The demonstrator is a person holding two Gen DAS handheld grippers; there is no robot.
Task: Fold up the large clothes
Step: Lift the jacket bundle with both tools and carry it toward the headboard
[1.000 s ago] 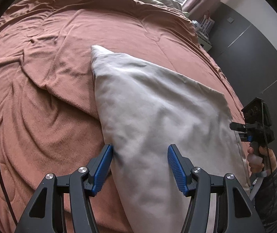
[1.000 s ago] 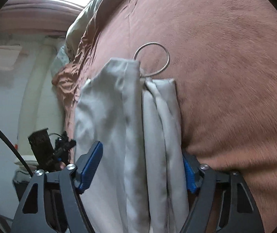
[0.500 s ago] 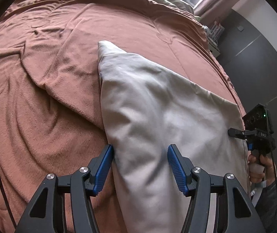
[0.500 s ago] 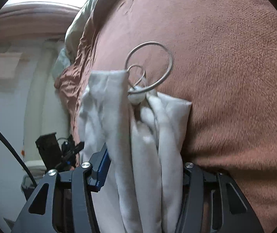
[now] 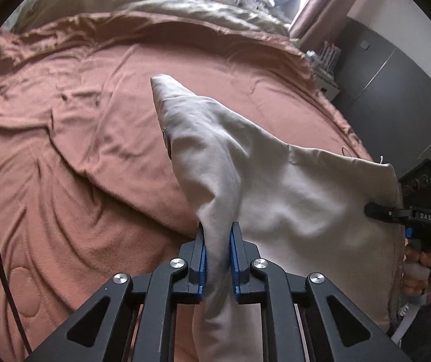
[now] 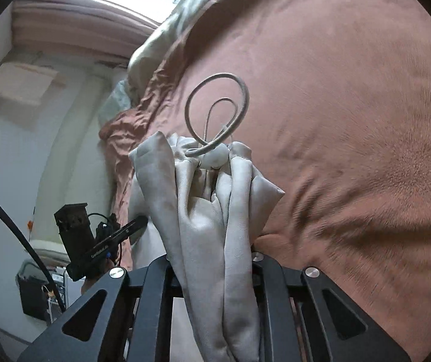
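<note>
Cloth fills both views: a big pale grey garment (image 5: 291,199) lies on a bed with a rusty brown blanket (image 5: 79,150). The garment sits on the near part of the blanket, close to the edge of the bed where the person stands, and one pointed corner of it reaches up toward the middle of the blanket. The left gripper (image 5: 218,252) has blue pads, and its jaws are closing on a bunched fold at the near edge of the garment; the pads press on the cloth from both sides, and the cloth rises in a ridge from that pinch. The right gripper (image 6: 212,259) grips the other near corner of the garment, where the cloth is gathered into thick folds. Its jaws are closing too, with the folds squeezed between them, and the pads are hidden by the cloth. A grey drawstring cord (image 6: 215,114) sticks out of the top of those folds and curls in loops above the blanket, with a small pale knob at its base. From the left wrist, the right gripper shows at the far right edge of the garment, held by a hand (image 5: 417,268) in a dark sleeve. Beyond the brown blanket, at the far end of the bed, lies an olive green cover (image 5: 155,3). A dark wall (image 5: 396,90) stands to the right of the bed.
</note>
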